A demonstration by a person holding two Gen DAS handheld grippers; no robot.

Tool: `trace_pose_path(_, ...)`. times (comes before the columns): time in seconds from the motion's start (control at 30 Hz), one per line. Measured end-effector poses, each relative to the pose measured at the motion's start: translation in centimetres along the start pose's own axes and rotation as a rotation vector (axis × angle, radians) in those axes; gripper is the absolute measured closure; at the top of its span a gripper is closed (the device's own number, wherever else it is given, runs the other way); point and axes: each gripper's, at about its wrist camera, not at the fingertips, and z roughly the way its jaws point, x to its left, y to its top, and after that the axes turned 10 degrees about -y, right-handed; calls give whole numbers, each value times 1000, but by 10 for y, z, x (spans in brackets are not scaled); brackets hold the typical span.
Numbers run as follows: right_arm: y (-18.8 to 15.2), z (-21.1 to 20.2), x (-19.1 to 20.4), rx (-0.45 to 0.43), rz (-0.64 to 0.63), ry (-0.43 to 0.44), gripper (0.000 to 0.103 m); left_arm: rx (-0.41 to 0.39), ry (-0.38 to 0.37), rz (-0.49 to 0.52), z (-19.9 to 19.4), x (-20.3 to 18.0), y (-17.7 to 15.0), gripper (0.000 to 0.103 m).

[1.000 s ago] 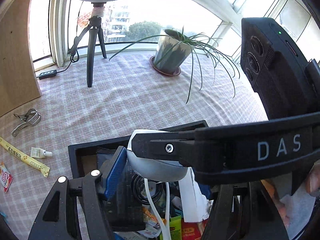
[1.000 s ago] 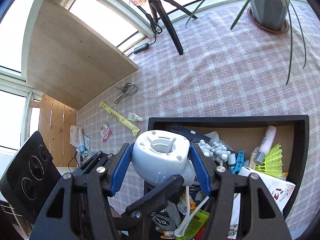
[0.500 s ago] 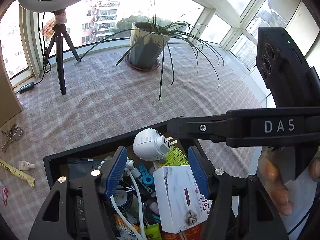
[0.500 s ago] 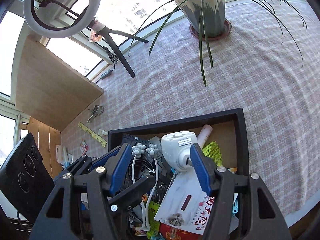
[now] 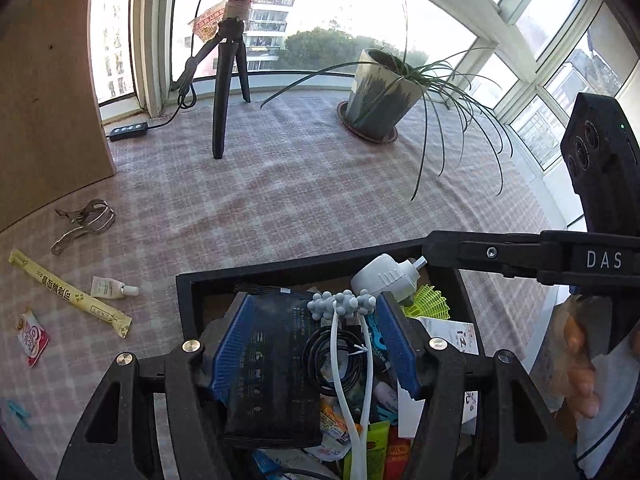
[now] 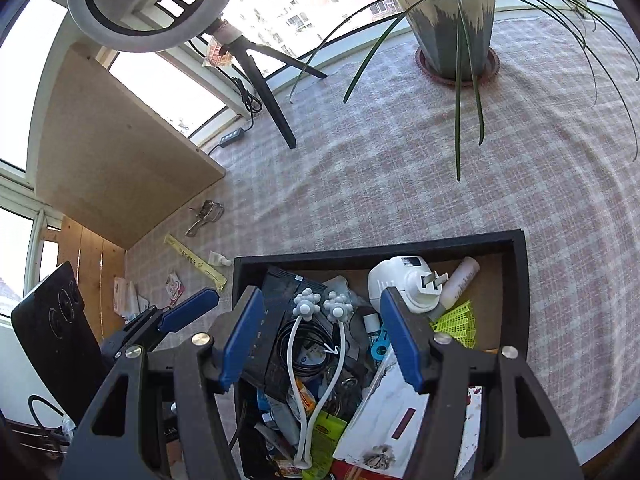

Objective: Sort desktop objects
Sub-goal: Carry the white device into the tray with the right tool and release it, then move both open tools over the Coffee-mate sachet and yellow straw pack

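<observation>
A black box sits on the checked tablecloth, full of mixed items. A white plug adapter lies at its far side beside a yellow-green shuttlecock. A white massager and a black device lie in it too. My left gripper is open and empty over the box. My right gripper is open and empty over the box; it crosses the left wrist view. A metal clip, yellow stick pack, small tube and red sachet lie on the cloth at left.
A potted plant with long hanging leaves stands at the back. A ring-light tripod and a power strip stand near the window. A wooden board leans at left.
My right gripper opened and let the white plug adapter go into the box, then drew back. The left gripper swung back left over the box.
</observation>
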Motion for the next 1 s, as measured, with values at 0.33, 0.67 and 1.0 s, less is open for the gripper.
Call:
trace_pose_path(0.33, 9, 33, 87, 1, -239, -19, 42, -4, 178, -186, -41, 110, -18, 43)
trace_pose_path(0.67, 16, 97, 191, 75, -469, -16, 43, -29, 347, -422, -92, 229, -50, 43)
trace_pose_path(1.0, 4, 164, 276, 161, -574, 22, 43, -50, 375, -608, -122, 297, -95, 43)
